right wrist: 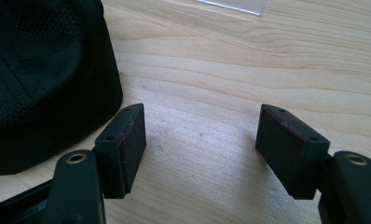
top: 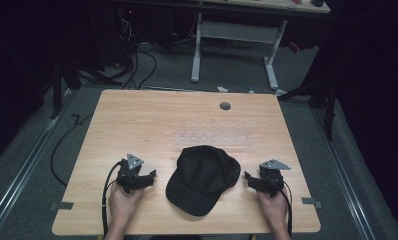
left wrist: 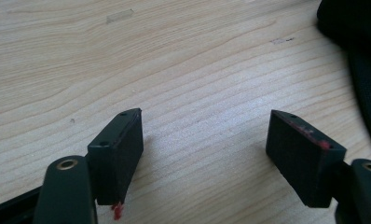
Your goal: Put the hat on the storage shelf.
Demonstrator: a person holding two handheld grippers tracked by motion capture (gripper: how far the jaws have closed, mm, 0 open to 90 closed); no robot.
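Nothing yet begun, by the look of it: black baseball cap (top: 203, 178) lying untouched at the near middle of the tabletop (top: 137, 120), crown toward the far side, brim pointing near and slightly left, no fold or lift in the fabric. Left gripper (top: 146, 178) resting just left of the cap, jaws spread wide and holding nothing, bare wood between them in the left gripper view (left wrist: 204, 140). Right gripper (top: 249, 179) just right of the cap, likewise wide open and empty (right wrist: 200, 140), aimed inward at the crown. Both apart from the cloth, so every bit of handling still ahead: closing in, pinching, then whatever lifting or moving follows. As for materials: cap of soft woven cloth, a fine mesh-like weave visible up close (right wrist: 44, 70), stitched panel seams, domed crown slightly slumped, brim stiffer and smoothly curved; likely to crumple under a pinch at the crown but hold shape at the brim. Tabletop of pale wood-grain laminate, smooth, with long wavy grain lines and rounded corners. Clear, flat rectangular sheet (top: 213, 133) lying beyond the cap, faintly glossy, material hard to tell. Small grey round cap (top: 225, 106) set in the far part of the surface. Jaws themselves blocky, matte black, with flat rubbery pads and traces of red at the edges.
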